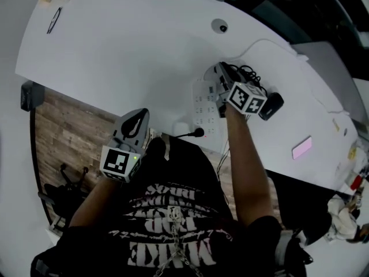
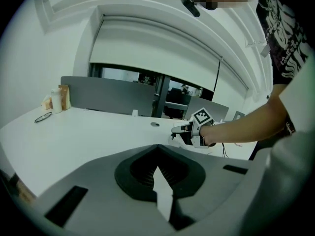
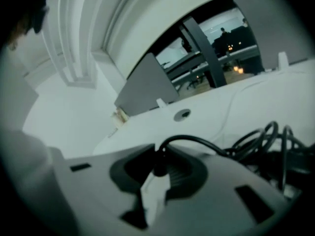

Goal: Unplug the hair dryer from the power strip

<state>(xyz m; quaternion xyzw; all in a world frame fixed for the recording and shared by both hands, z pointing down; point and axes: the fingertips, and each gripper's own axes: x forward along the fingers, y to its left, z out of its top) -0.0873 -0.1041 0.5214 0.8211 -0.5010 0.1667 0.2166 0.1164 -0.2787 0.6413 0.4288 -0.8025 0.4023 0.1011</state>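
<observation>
Gripping the black plug (image 3: 159,163), right tool (image 3: 155,178); shirt lettering (image 1: 173,253) unreadable.

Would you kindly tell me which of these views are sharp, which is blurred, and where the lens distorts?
Head view: sharp, evenly lit, with fisheye bowing the white table edge. Left gripper view: crisp, even the distant right hand-held gripper; dark vignette at the corners. Right gripper view: soft and smeared throughout, the black cable at its jaws blurred.

Power strip (image 1: 202,105) is lying on desk (image 1: 127,45) near front edge, hair dryer (image 1: 271,105) to right of it, cables (image 1: 249,73) behind; plug (image 3: 158,167) is sitting between jaws of right gripper (image 1: 222,77).
</observation>
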